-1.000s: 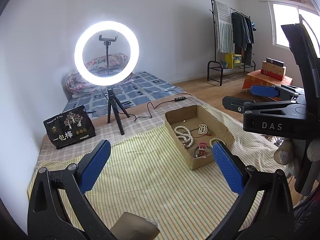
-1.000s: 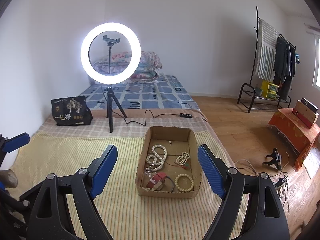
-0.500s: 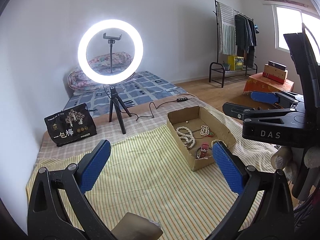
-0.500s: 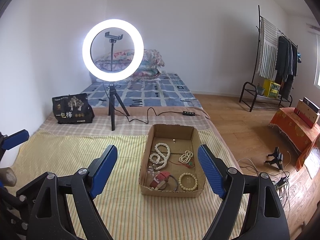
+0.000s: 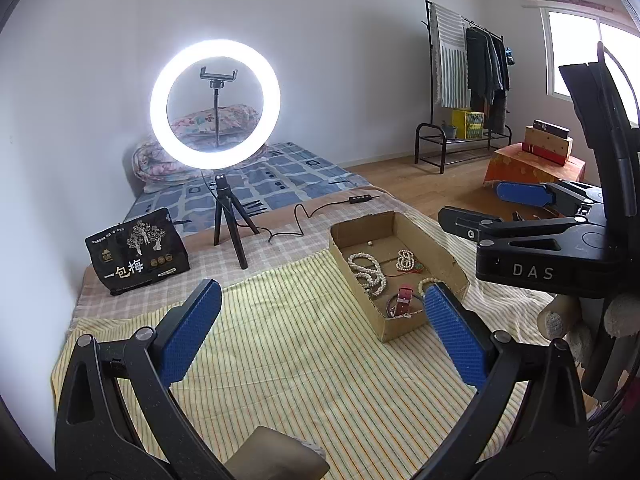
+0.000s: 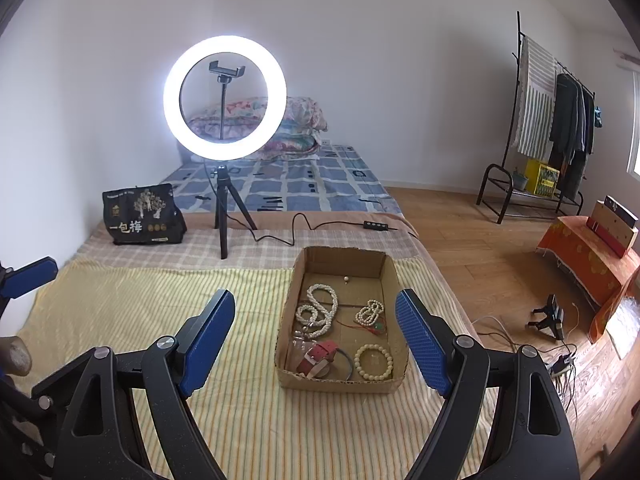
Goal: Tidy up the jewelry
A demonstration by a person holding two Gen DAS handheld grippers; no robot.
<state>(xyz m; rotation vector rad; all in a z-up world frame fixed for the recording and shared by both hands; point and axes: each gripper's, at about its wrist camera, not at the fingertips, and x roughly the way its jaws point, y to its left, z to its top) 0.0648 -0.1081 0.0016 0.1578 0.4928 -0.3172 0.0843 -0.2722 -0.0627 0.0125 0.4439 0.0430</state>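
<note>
A shallow cardboard box [image 6: 289, 312] [image 5: 436, 246] sits on the striped yellow cloth [image 6: 140, 312]. Inside lie a long white bead necklace [image 6: 318, 312], a small bead string [image 6: 370, 312], a cream bead bracelet [image 6: 374, 362] and a red strap watch [image 6: 320, 356]. My right gripper [image 6: 316, 336] is open and empty, held above the cloth just in front of the box. My left gripper [image 5: 320, 328] is open and empty, above the cloth left of the box. The right gripper also shows at the right edge of the left wrist view [image 5: 520, 204].
A lit ring light on a tripod [image 6: 224, 98] stands behind the cloth, its cable [image 6: 320, 228] trailing right. A black printed bag [image 6: 142, 216] lies at the back left. A bed [image 6: 300, 176], a clothes rack [image 6: 552, 120] and an orange-covered stand [image 6: 580, 252] lie beyond.
Both grippers have drifted slightly, so the box and ring light shift a little in both views. Both stay open and empty.
</note>
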